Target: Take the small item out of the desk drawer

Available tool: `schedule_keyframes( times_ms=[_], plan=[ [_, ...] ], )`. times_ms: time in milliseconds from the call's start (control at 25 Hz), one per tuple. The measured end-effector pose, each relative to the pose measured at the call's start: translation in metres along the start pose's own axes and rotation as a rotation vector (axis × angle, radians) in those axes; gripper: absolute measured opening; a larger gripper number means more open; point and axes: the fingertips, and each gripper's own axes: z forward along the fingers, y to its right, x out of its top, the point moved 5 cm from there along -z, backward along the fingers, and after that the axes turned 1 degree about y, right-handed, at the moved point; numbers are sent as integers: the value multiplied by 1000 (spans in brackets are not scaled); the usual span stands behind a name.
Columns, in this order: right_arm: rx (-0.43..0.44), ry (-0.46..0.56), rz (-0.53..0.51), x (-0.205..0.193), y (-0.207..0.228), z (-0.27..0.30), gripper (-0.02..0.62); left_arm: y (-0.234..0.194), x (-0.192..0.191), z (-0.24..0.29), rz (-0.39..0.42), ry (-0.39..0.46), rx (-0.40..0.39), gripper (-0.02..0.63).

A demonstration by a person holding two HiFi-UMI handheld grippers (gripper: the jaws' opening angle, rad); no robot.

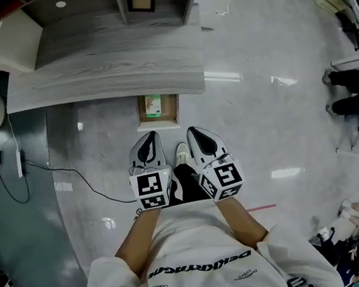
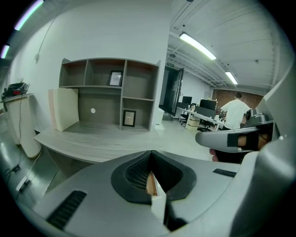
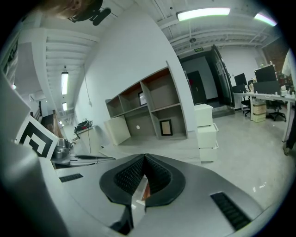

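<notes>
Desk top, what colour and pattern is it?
Light grey wood grain on the desk top, clearest in the head view.

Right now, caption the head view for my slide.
Both shut, left gripper and right gripper face the open drawer holding a small item.

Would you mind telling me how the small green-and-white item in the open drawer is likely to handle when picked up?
The small item looks flat and rectangular, like a packet, so it probably won't roll and is likely light. It lies inside the drawer, so a side grasp may be cramped by the walls. It shows too small to judge stiffness or slipperiness.
</notes>
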Motion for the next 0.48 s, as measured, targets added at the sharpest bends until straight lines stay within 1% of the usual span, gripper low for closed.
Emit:
schedule_keyframes(
  times_ms=[160,320,480],
  plan=[
    [15,-24,-4,-16,12,15,31,-4,-18,25,-16,-40,28,15],
    [27,-50,-11,-37,24,25,31,-7,-39,45,-55,-92,47,15],
    [22,-65,-3,-58,36,41,31,-16,-55,65,-66,-119,65,15]
  ],
)
